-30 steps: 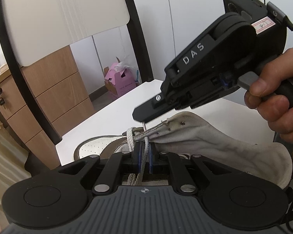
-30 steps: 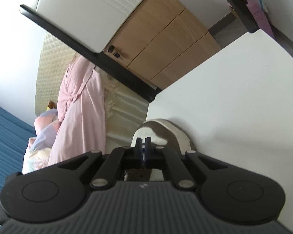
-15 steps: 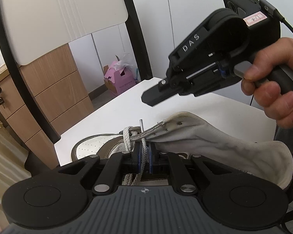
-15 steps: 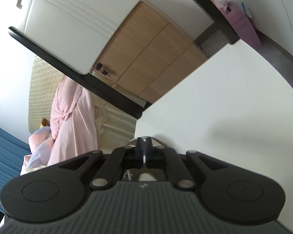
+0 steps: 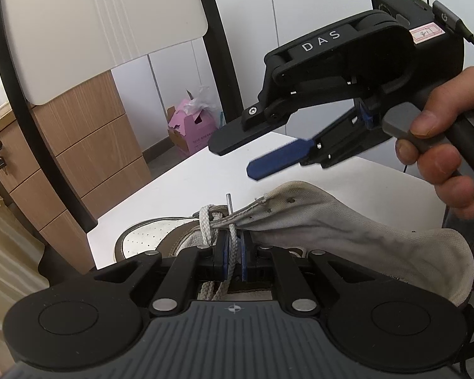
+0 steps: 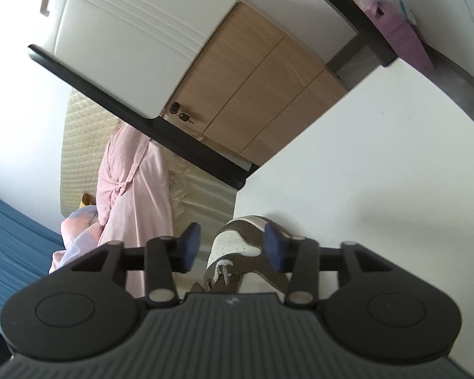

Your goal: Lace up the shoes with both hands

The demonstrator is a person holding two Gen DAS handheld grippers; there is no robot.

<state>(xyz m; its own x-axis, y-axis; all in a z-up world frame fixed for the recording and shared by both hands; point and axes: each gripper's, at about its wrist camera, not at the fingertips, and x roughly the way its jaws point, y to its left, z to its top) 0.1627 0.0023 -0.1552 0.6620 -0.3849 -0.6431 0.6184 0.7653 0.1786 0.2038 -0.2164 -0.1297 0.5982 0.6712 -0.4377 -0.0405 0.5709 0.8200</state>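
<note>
A white and brown shoe (image 5: pixel 148 237) lies on the white table (image 5: pixel 180 183), its grey tongue (image 5: pixel 325 224) pulled up toward me. My left gripper (image 5: pixel 233 249) is shut on the white lace (image 5: pixel 233 240) just below the eyelets. A lace tip (image 5: pixel 228 202) stands upright by the tongue. My right gripper (image 5: pixel 233 159) hovers above the tongue with its jaws open and empty. In the right wrist view the right gripper (image 6: pixel 229 243) is open over the shoe's toe (image 6: pixel 233 240), and the lace tip (image 6: pixel 226 273) shows below.
A white chair back on a black frame (image 5: pixel 101 28) stands behind the table. Wooden drawers (image 5: pixel 75 158) and a pink box (image 5: pixel 192 126) are beyond it. A pink robe (image 6: pixel 132 189) hangs to the left of the table edge.
My right gripper rose from the tongue and opened its jaws, letting go of the lace tip. My left gripper stayed shut on the lace.
</note>
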